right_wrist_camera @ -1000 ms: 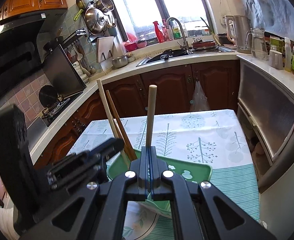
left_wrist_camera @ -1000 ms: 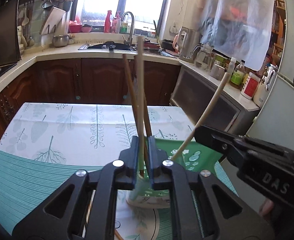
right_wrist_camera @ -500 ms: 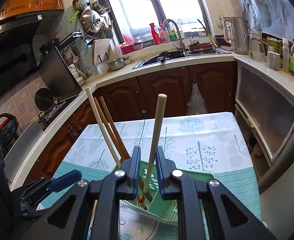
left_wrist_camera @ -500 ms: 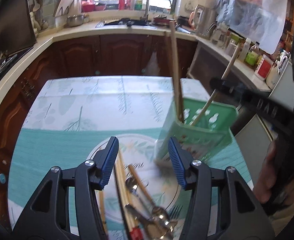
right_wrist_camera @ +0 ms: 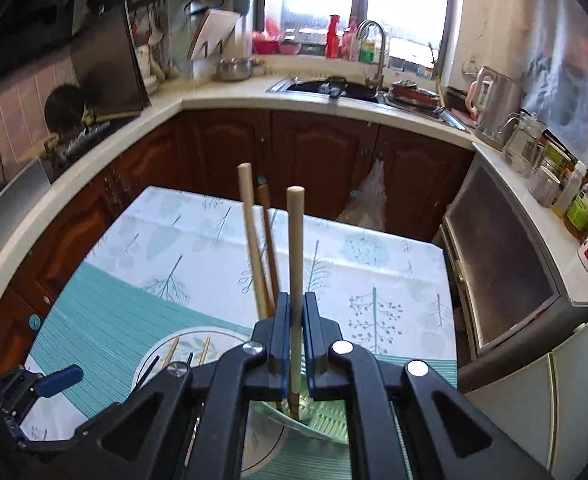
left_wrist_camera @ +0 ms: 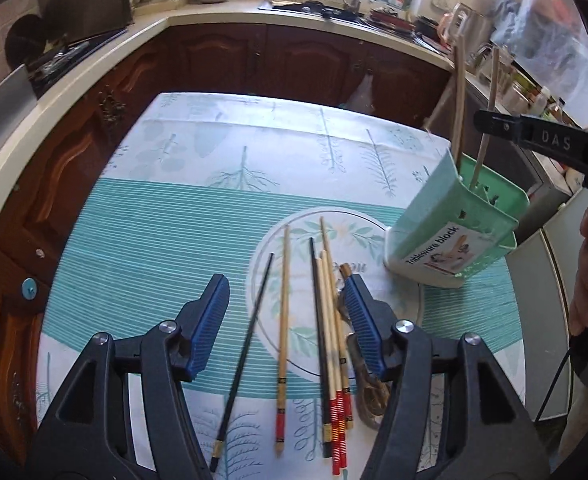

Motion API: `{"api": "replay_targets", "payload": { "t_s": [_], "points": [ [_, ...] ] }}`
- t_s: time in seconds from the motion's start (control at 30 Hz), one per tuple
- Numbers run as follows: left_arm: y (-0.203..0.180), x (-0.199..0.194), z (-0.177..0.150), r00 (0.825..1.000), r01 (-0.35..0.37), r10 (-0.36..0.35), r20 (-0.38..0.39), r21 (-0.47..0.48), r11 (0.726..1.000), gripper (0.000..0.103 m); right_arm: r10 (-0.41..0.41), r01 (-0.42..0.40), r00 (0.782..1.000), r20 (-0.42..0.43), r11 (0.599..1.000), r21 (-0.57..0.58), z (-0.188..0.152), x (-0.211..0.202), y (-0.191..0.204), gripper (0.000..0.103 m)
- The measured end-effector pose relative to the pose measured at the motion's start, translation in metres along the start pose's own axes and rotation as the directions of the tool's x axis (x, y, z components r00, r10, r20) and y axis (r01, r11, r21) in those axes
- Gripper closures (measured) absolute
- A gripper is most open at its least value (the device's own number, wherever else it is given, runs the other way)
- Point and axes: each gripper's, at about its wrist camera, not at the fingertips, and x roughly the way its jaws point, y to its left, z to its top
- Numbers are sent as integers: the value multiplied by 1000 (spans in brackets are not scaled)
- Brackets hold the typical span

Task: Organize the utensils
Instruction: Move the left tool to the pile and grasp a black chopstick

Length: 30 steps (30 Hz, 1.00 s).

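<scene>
A green utensil holder (left_wrist_camera: 454, 236) stands on the table at the right, with wooden handles (left_wrist_camera: 459, 104) sticking up from it. Several chopsticks (left_wrist_camera: 330, 320) and a metal utensil (left_wrist_camera: 368, 380) lie on the round placemat print in front of me. My left gripper (left_wrist_camera: 286, 320) is open and empty, low over the chopsticks. My right gripper (right_wrist_camera: 294, 324) stands over the holder (right_wrist_camera: 318, 420) with its jaws close around a wooden handle (right_wrist_camera: 295, 248); a narrow gap shows each side. It also shows in the left wrist view (left_wrist_camera: 542, 140).
The table (left_wrist_camera: 154, 240) wears a teal and white cloth. Brown kitchen cabinets (right_wrist_camera: 314, 152) and a counter with a sink (right_wrist_camera: 326, 88) ring it. A steel appliance (right_wrist_camera: 502, 260) and bottles (right_wrist_camera: 578, 204) stand at the right.
My left gripper let go of a stick in the holder, opened wide and pulled back over the loose chopsticks. My right gripper loosened on its wooden handle, which stands in the holder.
</scene>
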Motion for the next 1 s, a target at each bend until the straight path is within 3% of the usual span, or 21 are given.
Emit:
{"api": "replay_targets", "payload": {
  "t_s": [0.1,0.23,0.4,0.57,0.83,1.0],
  "points": [
    [7,-11,2,999,-47,47,18,24,999,46,27,-27,1000,5,1000,17,0,-1,5,94],
    [14,-17,6,997,-75,75,16,30,997,46,11,-12,999,52,1000,16,-3,-15,11,71],
    [29,-21,6,997,-72,72,1,-1,997,46,6,-7,996,92,1000,12,-9,-39,18,71],
    [38,-26,4,996,-92,92,11,-2,996,46,58,-60,992,114,998,21,-24,-65,28,71],
    [38,-17,-6,993,-102,106,-56,67,993,46,174,-175,984,27,984,24,-54,-62,56,71],
    [36,8,-18,982,-120,135,-129,123,985,46,248,-245,968,-40,967,75,-73,-44,70,71]
  ]
}}
